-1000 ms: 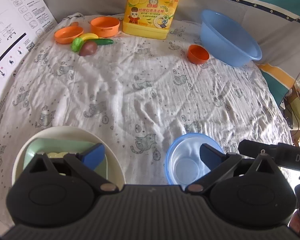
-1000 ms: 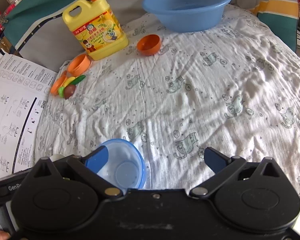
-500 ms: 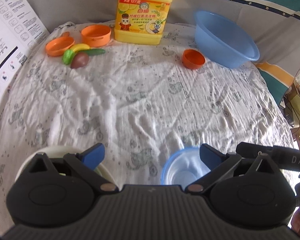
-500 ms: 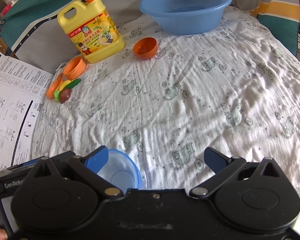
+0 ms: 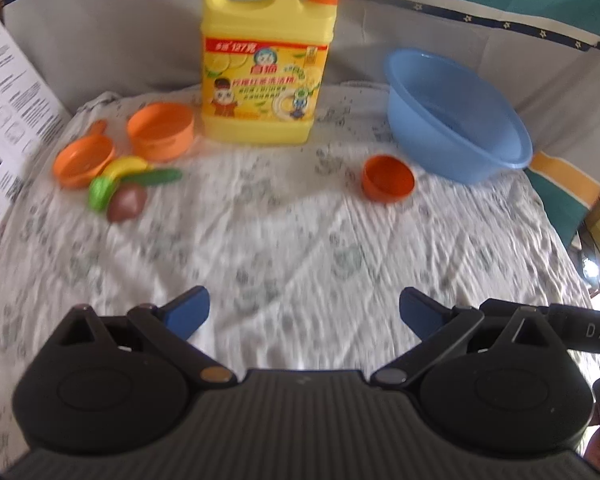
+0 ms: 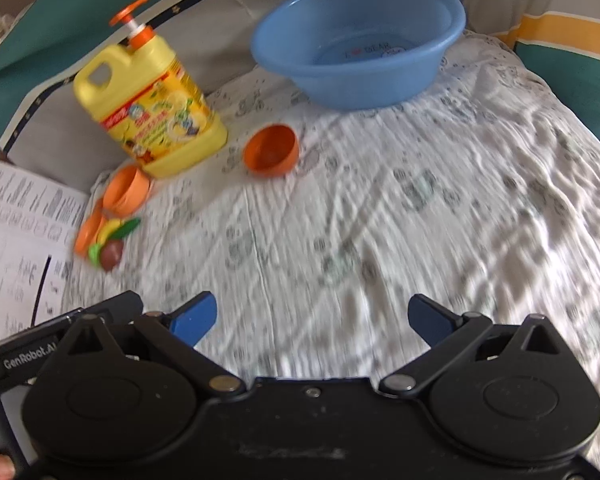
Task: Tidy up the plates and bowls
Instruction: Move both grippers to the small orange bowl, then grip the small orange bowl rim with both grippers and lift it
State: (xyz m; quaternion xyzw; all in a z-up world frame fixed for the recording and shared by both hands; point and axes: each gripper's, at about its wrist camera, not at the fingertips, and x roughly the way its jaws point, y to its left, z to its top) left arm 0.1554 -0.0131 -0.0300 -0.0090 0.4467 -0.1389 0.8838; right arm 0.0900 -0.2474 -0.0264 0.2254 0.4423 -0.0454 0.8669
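At the far left of the left wrist view lies a printed instruction sheet [image 5: 8, 92], and beside it on the cat-print cloth [image 5: 300, 240] sit an orange toy pan [image 5: 83, 157] and an orange toy pot [image 5: 160, 131], with toy food [image 5: 120, 192] just in front of them. Behind stands the yellow detergent jug [image 5: 266, 68]. Further right, a small orange bowl [image 5: 388, 178] lies tipped on its side, near the big blue basin [image 5: 456, 116] but apart from it.

The left gripper [image 5: 304, 312] hovers over bare cloth with its fingers spread wide and nothing between them. The right gripper [image 6: 312, 314] is likewise wide open and empty, over the cloth in its own view.

Judging by this layout, the sorting looks barely begun or between steps: the small orange bowl, the pot and the pan are all loose on the cloth, and the basin appears empty. No plates show in either view, so their state cannot be told. Gathering the orange pieces seems to be what remains.
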